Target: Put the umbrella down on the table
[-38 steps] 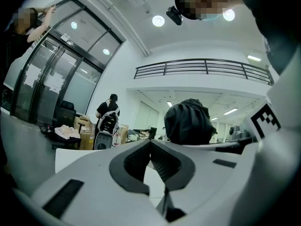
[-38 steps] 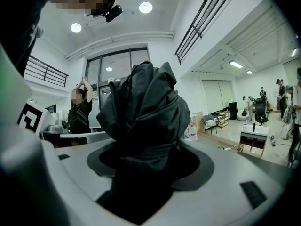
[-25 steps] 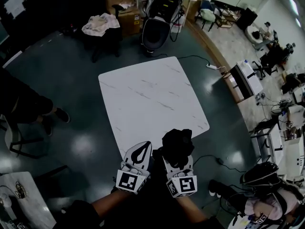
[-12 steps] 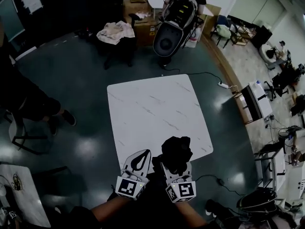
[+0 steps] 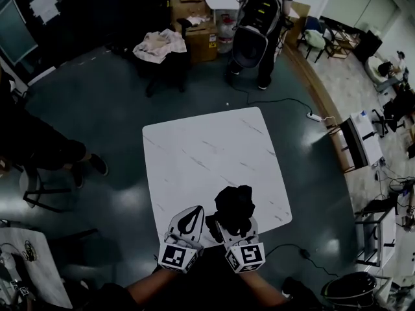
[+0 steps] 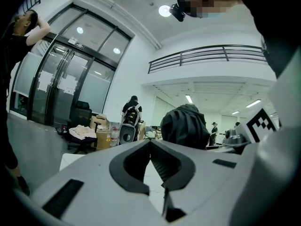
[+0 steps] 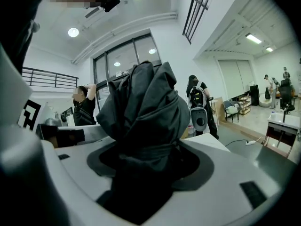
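A folded black umbrella [image 5: 235, 205] stands bunched in my right gripper [image 5: 235, 221], which is shut on it just over the near edge of the white marble table [image 5: 207, 154]. In the right gripper view the umbrella [image 7: 146, 107] fills the space between the jaws of the right gripper [image 7: 150, 157] and rises above them. Beside it on the left, my left gripper [image 5: 196, 209] is shut with nothing in it; its tips meet. In the left gripper view the left gripper [image 6: 150, 142] points across the table, with the umbrella [image 6: 186, 126] to its right.
A person with a backpack [image 5: 259, 24] stands beyond the table, near cardboard boxes [image 5: 194, 31] and a chair draped with cloth [image 5: 161, 46]. A power strip and cable [image 5: 316, 116] lie on the floor to the right. Another person [image 5: 39, 148] stands at left.
Both grippers have moved forward, further over the table's near edge, with the umbrella still held. The person with the backpack has walked to the right.
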Demonstrator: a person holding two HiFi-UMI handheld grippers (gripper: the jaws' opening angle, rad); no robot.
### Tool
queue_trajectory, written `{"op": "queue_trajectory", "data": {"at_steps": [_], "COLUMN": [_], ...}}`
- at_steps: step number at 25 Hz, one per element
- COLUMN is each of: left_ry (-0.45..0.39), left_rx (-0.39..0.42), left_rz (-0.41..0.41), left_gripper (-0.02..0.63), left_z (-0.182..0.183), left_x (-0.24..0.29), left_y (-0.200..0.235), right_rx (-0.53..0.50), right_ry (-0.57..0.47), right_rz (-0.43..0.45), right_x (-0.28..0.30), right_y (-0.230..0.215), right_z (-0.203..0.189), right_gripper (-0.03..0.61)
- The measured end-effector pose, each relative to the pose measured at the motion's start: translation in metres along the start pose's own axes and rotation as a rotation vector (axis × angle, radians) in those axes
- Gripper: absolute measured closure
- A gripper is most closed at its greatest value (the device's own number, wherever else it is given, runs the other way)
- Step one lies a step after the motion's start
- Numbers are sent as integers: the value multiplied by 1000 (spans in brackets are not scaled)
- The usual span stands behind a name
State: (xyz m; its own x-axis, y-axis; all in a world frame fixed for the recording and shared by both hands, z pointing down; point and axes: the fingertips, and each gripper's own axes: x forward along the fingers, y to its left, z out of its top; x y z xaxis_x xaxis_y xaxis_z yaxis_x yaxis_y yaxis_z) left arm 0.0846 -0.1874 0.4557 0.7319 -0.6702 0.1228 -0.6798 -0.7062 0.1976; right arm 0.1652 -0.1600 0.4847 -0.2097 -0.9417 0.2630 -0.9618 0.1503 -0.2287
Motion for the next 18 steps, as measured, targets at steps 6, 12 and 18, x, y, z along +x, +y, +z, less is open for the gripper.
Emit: {"op": "queue_trajectory", "data": {"at_steps": [6, 12, 18], "left_ry": [38, 61, 62], "left_rx": [-14, 4, -30], "left_rz": [44, 95, 178], "left_gripper": [606, 606, 606], "left_z": [-19, -27, -36], "left_x": [37, 63, 70], "left_y": [11, 21, 31], "right_rx": [30, 27, 36], "right_ry": [90, 198, 296], "right_rz": [26, 67, 101], "right_x": [34, 66, 89], "right_y": [-38, -65, -86], "right_z": [-34, -71, -106], "right_gripper": [268, 268, 268]}}
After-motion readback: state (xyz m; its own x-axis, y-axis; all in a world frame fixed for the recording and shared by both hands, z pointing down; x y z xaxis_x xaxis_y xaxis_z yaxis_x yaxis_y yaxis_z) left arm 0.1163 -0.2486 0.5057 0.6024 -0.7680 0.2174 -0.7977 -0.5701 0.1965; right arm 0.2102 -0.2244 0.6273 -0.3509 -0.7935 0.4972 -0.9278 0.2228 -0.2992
